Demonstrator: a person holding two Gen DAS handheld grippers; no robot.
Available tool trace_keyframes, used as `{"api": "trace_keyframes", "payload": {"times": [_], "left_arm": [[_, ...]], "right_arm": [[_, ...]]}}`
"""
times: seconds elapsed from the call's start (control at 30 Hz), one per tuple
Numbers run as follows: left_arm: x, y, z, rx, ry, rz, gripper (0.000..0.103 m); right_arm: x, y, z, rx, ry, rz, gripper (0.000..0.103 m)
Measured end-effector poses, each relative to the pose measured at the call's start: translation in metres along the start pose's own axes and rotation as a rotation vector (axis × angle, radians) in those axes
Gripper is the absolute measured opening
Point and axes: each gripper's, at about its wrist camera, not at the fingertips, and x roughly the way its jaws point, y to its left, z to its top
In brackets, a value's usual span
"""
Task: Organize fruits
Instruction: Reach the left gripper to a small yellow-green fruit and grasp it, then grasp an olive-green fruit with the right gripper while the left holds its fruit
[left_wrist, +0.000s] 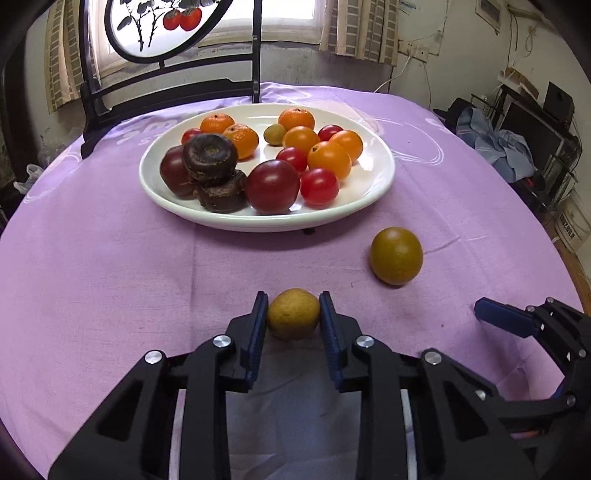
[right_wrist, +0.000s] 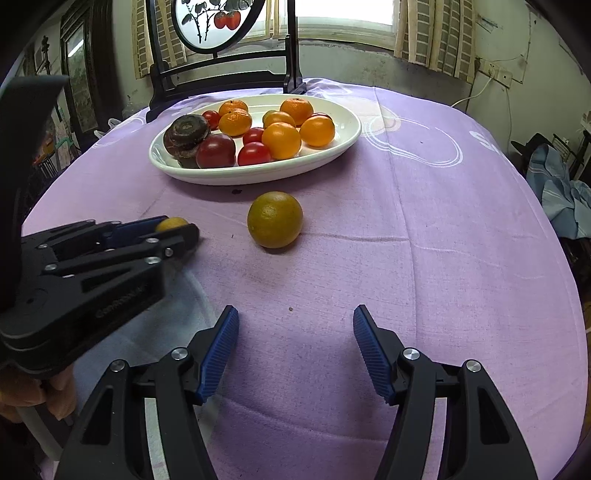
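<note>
A white plate (left_wrist: 177, 206) (right_wrist: 347, 142) sits at the far side of the table, holding several oranges, red tomatoes and dark brown fruits. On the purple cloth in front of it lies a green-brown orange (left_wrist: 396, 255) (right_wrist: 274, 219). My left gripper (left_wrist: 293, 312) (right_wrist: 173, 227) is shut on a small yellow fruit (left_wrist: 293, 314) (right_wrist: 172, 223) that rests low at the cloth, its blue pads pressed on both sides. My right gripper (right_wrist: 295, 321) stands open above bare cloth, short of the green-brown orange, with nothing between its fingers (left_wrist: 498, 317).
A black wooden stand with a round painted screen (left_wrist: 159, 33) (right_wrist: 218, 22) rises behind the plate. The round table's edge falls away at right, where blue clothes (left_wrist: 495, 144) and shelves stand. A hand (right_wrist: 33, 395) holds the left gripper at the lower left.
</note>
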Motion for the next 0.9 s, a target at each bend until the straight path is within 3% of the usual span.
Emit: {"api": "trace_keyframes", "payload": {"times": [0.13, 0.33, 0.6, 0.7, 0.77, 0.9], "left_arm": [[-0.015, 0.007, 0.000, -0.004, -0.016, -0.004, 0.028], [-0.024, 0.016, 0.003, -0.028, -0.018, -0.017, 0.028], [-0.020, 0.038, 0.007, -0.092, -0.003, 0.005, 0.028], [-0.019, 0.047, 0.008, -0.122, -0.005, 0.017, 0.028], [-0.017, 0.053, 0.010, -0.138, -0.004, 0.024, 0.028], [-0.016, 0.059, 0.010, -0.159, 0.004, 0.030, 0.027]], "right_arm": [[0.004, 0.000, 0.001, 0.000, -0.002, -0.001, 0.066], [0.014, 0.004, 0.011, 0.011, -0.012, 0.001, 0.075], [0.035, 0.026, 0.040, -0.044, -0.023, -0.041, 0.074], [0.039, 0.032, 0.047, -0.064, -0.032, -0.057, 0.063], [0.039, 0.036, 0.050, -0.074, -0.047, -0.081, 0.037], [0.032, 0.028, 0.045, -0.035, -0.061, -0.065, 0.037]]}}
